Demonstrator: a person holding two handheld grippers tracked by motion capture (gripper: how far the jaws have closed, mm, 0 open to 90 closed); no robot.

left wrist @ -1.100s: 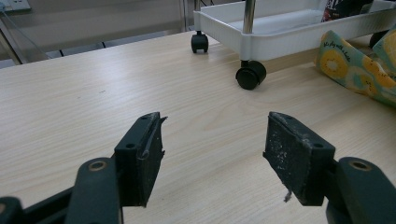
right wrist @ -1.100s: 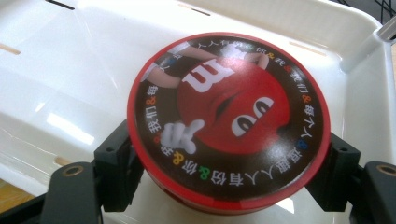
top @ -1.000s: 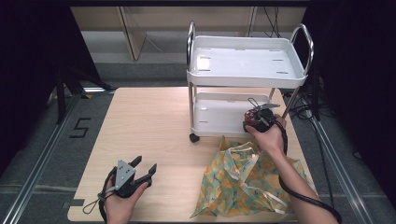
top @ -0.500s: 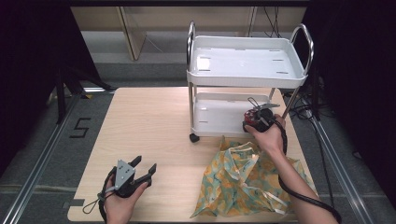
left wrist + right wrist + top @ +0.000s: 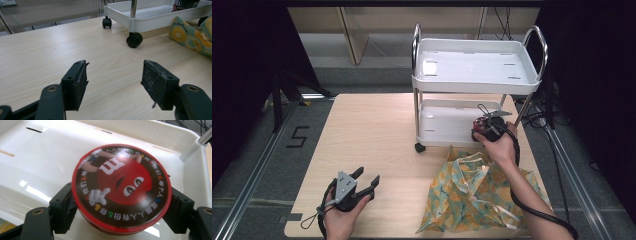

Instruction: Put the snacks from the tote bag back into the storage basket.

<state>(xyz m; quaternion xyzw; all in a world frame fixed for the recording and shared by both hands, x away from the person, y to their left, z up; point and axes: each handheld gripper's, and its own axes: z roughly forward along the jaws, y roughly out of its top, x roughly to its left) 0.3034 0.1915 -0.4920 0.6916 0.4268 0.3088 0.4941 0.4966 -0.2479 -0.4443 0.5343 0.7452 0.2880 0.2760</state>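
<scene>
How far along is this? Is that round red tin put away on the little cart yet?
Nearly. The right gripper has its jaws clamped on the red candy tin over the lower tray of the white cart; I cannot tell whether it rests there. Letting go and pulling back is left. The left gripper is open and idle over the table, and the patterned cloth lies untouched.

In the right gripper view the round tin (image 5: pixel 121 187) shows its red lid, but its lower body is hidden under the lid and cut by the bottom edge, and the small characters around the rim are too blurred to read. In the high view the right hand (image 5: pixel 502 147) covers most of the tin. The patterned cloth (image 5: pixel 192 35) is cut off at the right edge in the left gripper view.
</scene>
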